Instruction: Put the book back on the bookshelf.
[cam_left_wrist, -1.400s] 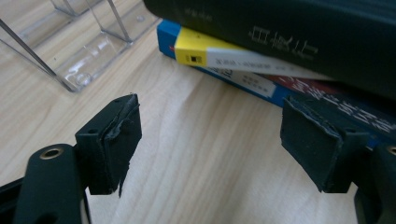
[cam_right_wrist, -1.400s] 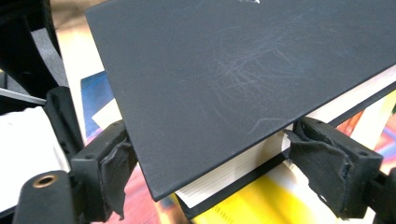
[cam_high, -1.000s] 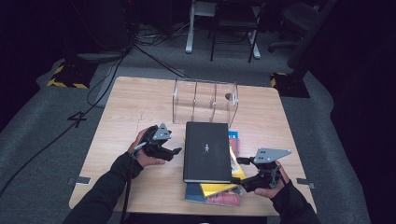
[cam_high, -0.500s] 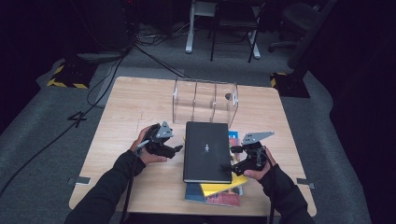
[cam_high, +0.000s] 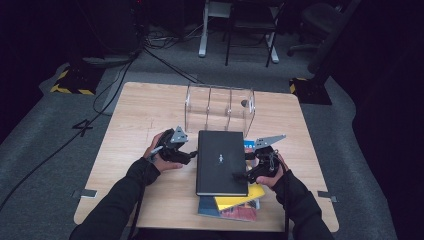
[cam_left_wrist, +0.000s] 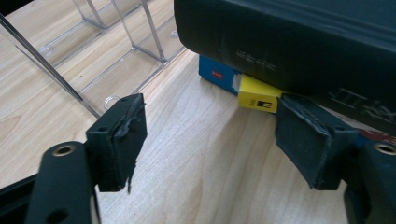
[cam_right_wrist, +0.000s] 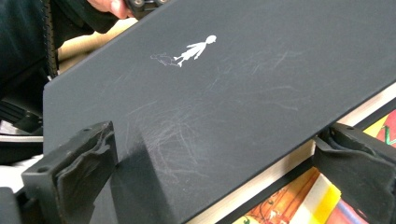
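A black hardcover book (cam_high: 221, 162) with a small white figure on its cover lies on top of a stack of a yellow book (cam_high: 240, 197) and a blue book (cam_high: 207, 205). My left gripper (cam_high: 192, 156) sits at the book's left edge. In the left gripper view its jaws (cam_left_wrist: 215, 140) stand open and have just been closing a little, with bare table between them and the black book's spine (cam_left_wrist: 299, 42) just beyond. My right gripper (cam_right_wrist: 212, 177) is open at the book's right edge and has just been opening. One jaw hovers over the cover (cam_right_wrist: 224, 102), the other below the page edge.
A clear acrylic rack (cam_high: 220, 105) with dividers stands right behind the book stack. The wooden table (cam_high: 130, 120) has bare room at left and far back. The front edge lies close below the stack. Chairs and cables are on the floor beyond.
The right hand moved left and slightly down to the black book's right edge, so its jaws now straddle that edge. The left hand stayed almost still.
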